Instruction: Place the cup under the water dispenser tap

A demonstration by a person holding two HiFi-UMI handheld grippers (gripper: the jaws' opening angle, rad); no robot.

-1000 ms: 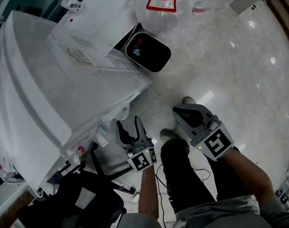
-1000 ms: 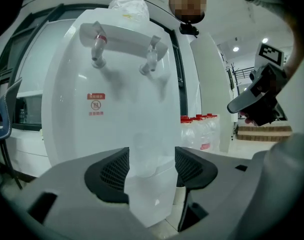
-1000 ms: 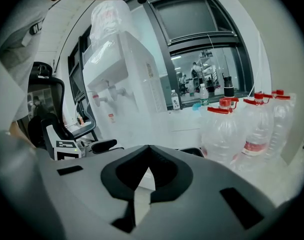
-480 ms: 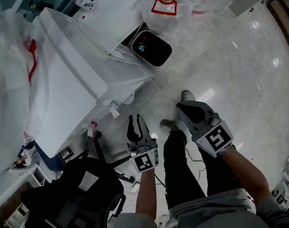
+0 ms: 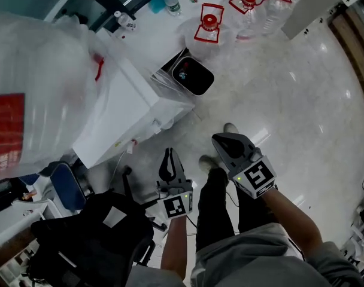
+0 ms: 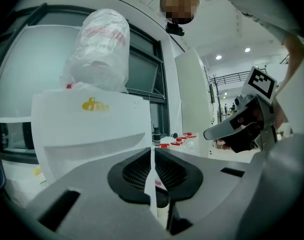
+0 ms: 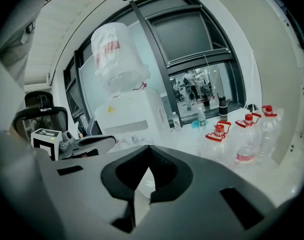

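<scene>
Floor (image 5: 290,100): pale, glossy stone. Water dispenser (image 5: 119,109): white cabinet near the floor's left edge, topped by a large plastic-wrapped bottle (image 5: 32,82) with a red label. Bin (image 5: 193,76): black, open, touching the dispenser's far corner. Jugs (image 5: 209,24): three clear ones with red caps and handles, along the floor's far edge. Small bottle (image 5: 170,2): upright, left of the jugs. Office chair (image 5: 92,238): black, at the lower left corner. Left gripper (image 5: 168,157): jaws closing, nothing between them. Right gripper (image 5: 221,142): jaws together, empty, just beside the left over dark trousers (image 5: 215,208).
</scene>
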